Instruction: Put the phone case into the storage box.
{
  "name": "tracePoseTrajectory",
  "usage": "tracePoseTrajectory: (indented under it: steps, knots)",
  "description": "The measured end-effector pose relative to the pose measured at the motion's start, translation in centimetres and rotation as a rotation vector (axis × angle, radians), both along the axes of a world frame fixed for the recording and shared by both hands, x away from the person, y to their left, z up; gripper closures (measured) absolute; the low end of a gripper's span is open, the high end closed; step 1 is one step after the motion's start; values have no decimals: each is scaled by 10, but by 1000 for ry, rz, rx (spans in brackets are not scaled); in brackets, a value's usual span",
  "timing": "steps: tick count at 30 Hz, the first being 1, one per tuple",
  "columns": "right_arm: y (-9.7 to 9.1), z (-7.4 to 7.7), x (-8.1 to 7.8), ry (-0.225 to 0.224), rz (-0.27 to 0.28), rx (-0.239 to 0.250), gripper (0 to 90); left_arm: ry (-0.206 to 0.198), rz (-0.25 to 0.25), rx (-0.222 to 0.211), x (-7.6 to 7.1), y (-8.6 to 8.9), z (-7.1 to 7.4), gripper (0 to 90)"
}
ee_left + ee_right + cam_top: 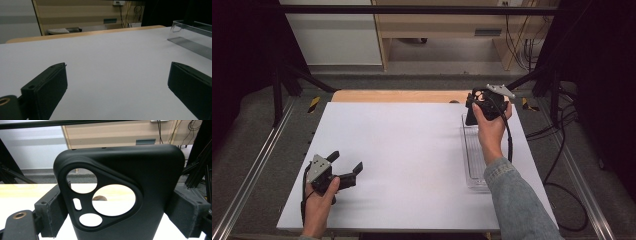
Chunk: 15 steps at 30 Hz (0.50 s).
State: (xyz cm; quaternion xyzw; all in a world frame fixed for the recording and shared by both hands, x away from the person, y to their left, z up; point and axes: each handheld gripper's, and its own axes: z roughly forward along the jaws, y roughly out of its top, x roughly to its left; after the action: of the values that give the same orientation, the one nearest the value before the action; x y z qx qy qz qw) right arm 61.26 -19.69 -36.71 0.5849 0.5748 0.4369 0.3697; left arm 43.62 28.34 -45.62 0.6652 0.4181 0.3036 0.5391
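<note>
Your right gripper [474,107] fingers pinch the black phone case [120,195] upright, right of frame, above the clear tray's [473,150] far end; left gripper [346,164] fingers spread

- Black phone case [140,195]: matte, upright, centre of the right gripper view, with round and slot camera cutouts at lower left.
- In the high view it sits upper right [472,116].
</note>
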Motion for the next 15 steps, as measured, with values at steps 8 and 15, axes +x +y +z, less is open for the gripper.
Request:
tracePoseTrajectory:
  steps: [8,15]
  knots:
    - [-2,-5,1,13,-3,-2,133,-36,-31,-9,0,3,1,22]
    - [-2,-9,5,24,-8,2,132,-41,-39,-8,0,2,2,17]
